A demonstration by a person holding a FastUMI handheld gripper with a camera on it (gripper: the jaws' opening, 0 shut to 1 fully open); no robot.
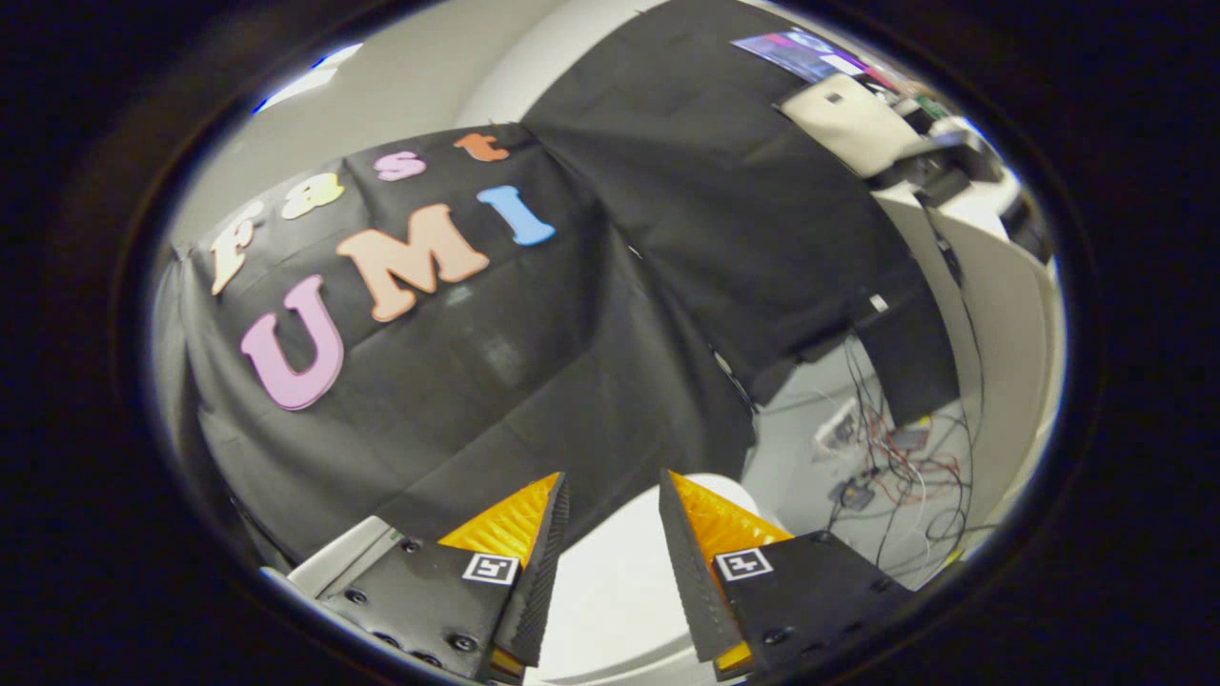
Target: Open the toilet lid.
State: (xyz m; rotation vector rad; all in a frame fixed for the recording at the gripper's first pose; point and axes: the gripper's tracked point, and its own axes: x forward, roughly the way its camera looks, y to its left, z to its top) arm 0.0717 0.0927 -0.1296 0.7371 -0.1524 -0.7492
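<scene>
A white toilet lid (620, 581) shows between and below my fingers, its rounded far edge reaching just past the right finger (701, 553). My gripper (615, 486) stands open above it, with a gap between the fingertips and nothing held. Whether the lid is flat or raised I cannot tell from this angle. A white piece, maybe the tank (338, 557), shows beside the left finger (534, 562).
Black cloth walls (572, 362) hang close ahead. To the right of the toilet, loose cables and small devices (896, 467) lie on the grey floor. A white desk panel (991, 314) stands at the far right with equipment on top.
</scene>
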